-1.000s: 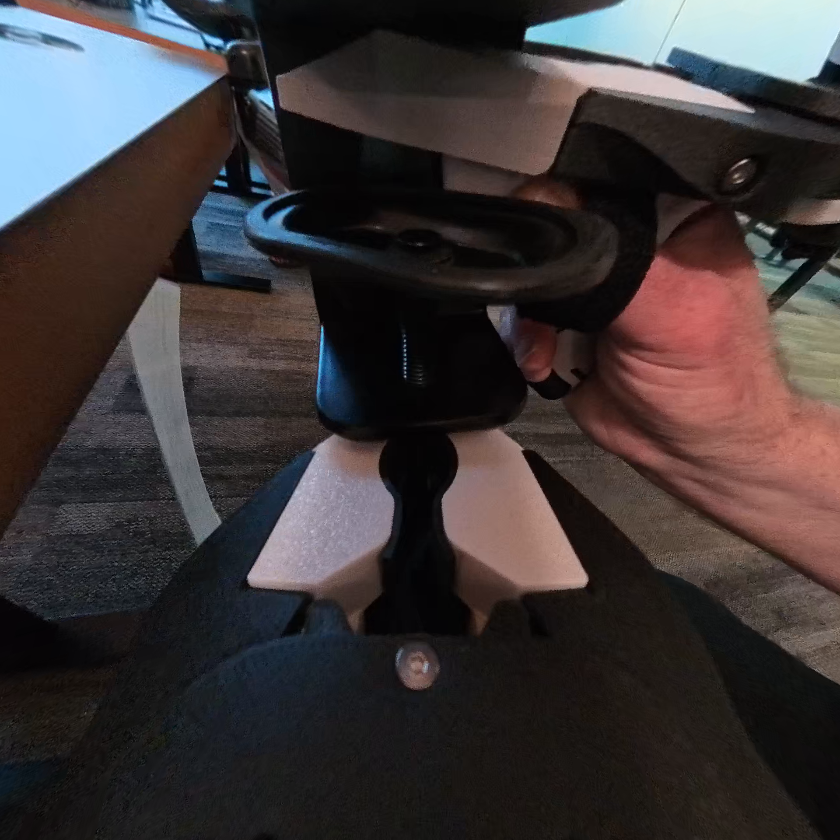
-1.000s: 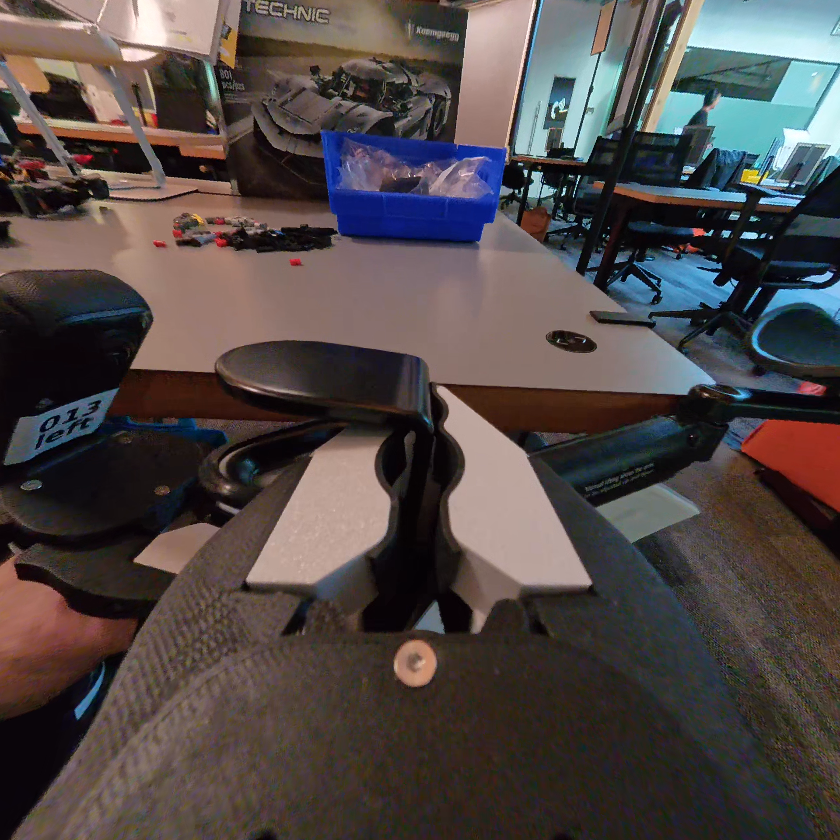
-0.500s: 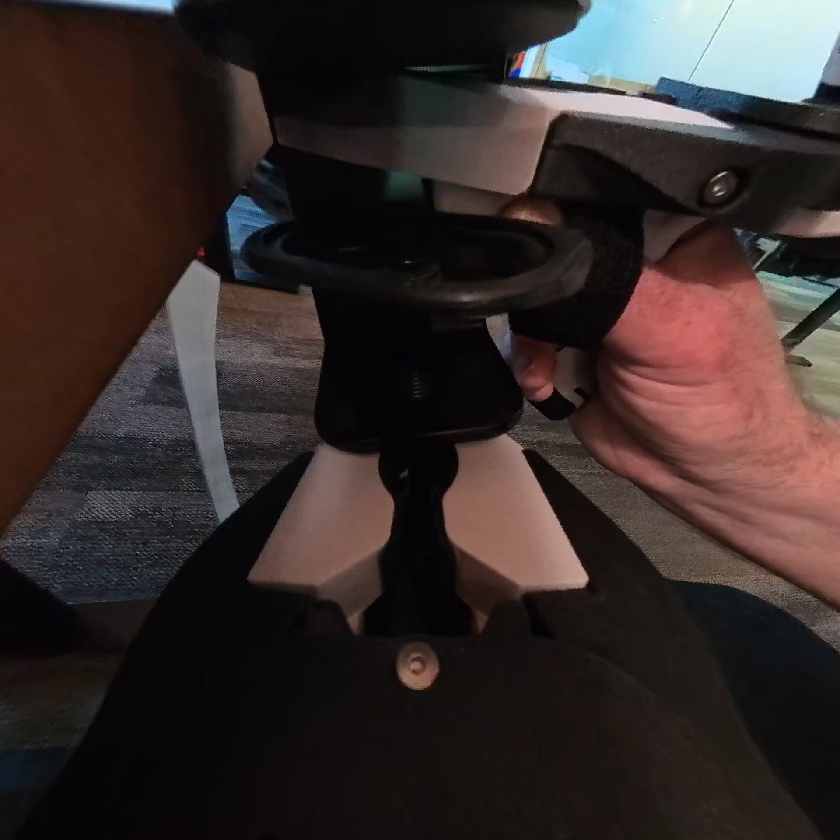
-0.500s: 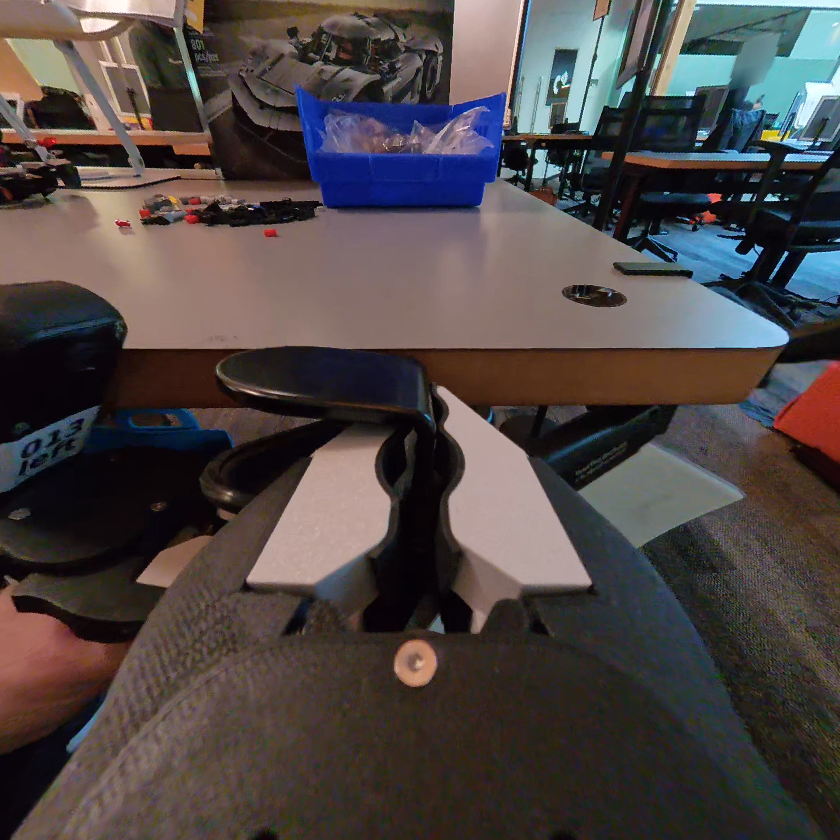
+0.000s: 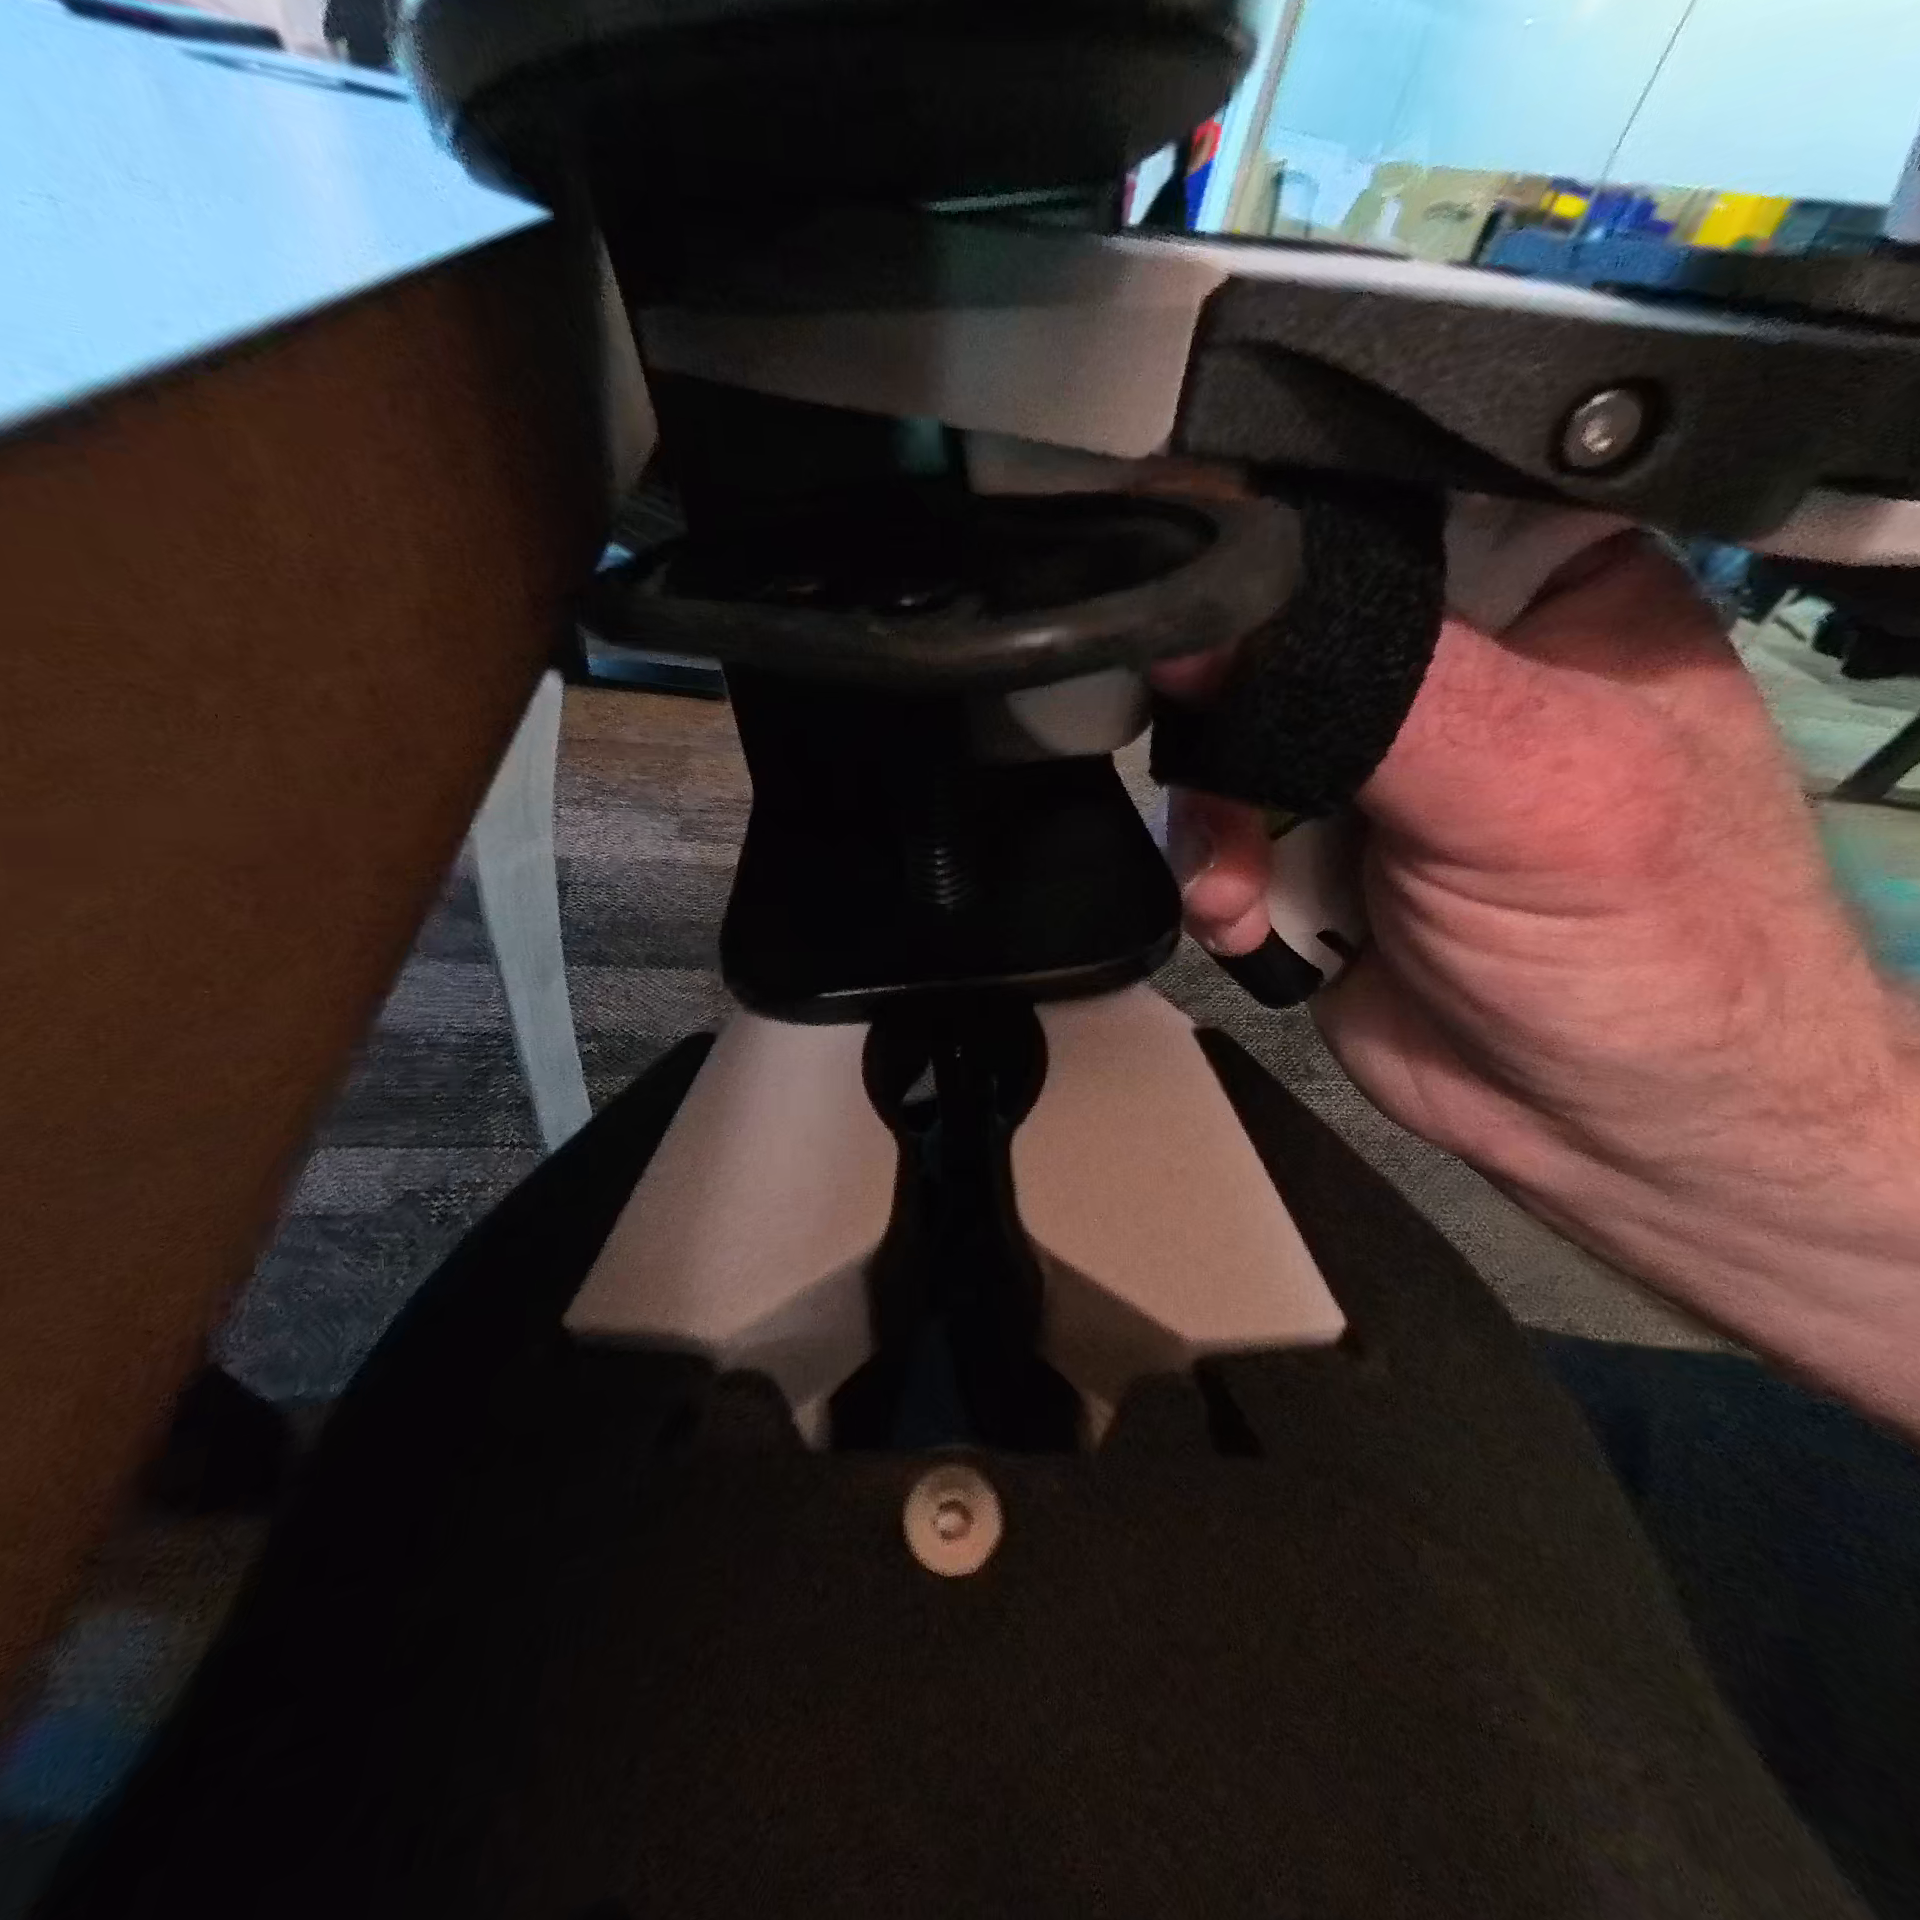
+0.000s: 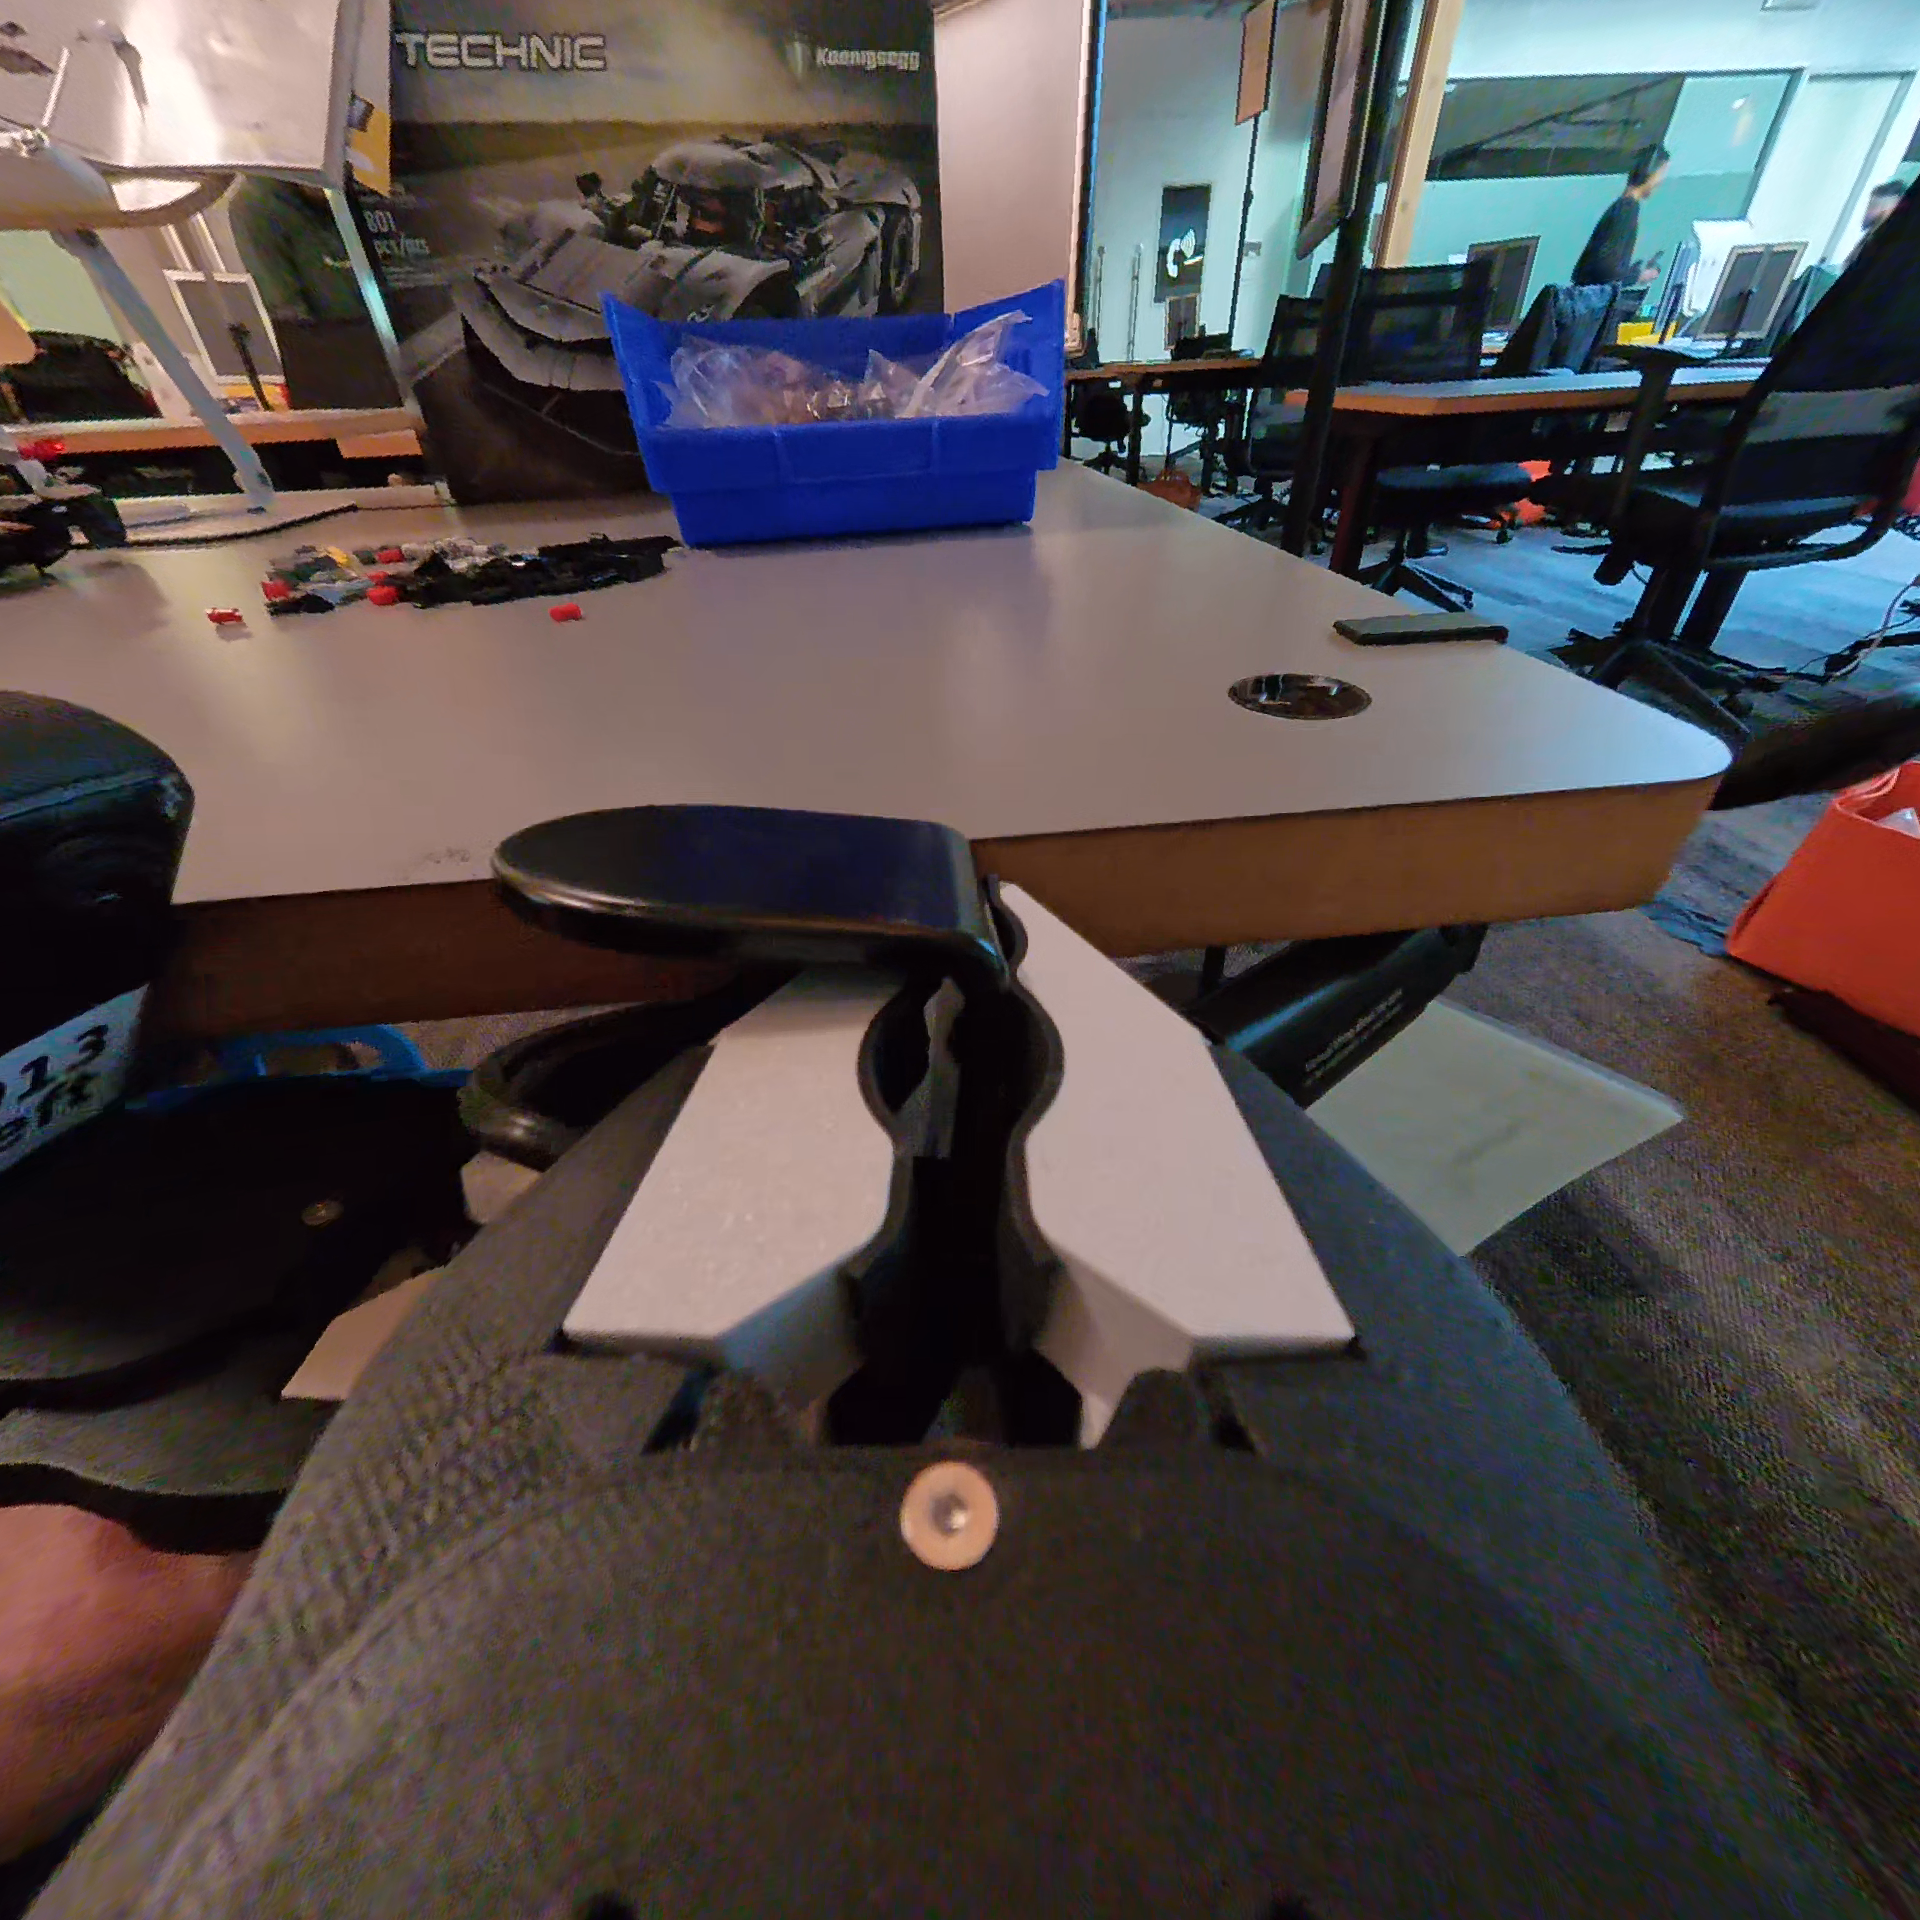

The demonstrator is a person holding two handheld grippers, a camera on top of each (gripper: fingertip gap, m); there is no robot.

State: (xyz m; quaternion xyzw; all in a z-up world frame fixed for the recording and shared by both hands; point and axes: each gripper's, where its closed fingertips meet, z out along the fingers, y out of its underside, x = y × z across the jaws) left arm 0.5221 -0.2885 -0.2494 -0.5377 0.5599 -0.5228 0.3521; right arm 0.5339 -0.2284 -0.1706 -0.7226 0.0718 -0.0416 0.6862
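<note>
Black desk clamp point(image 6: 748, 883) at grey tabletop point(image 6: 935, 707) edge, top plate over the surface, right tongs point(image 6: 961, 1049) closed on its upright bracket, left tongs point(image 5: 951, 1070) closed on the screw knob below, blue bin point(image 6: 842, 478) well behind.

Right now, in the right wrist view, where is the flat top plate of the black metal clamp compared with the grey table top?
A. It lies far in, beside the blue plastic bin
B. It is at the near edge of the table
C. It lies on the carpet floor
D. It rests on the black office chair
B: the top plate of the black metal clamp sits at the near wooden edge of the grey table top, while the right gripper is shut on the clamp's upright part.
</note>
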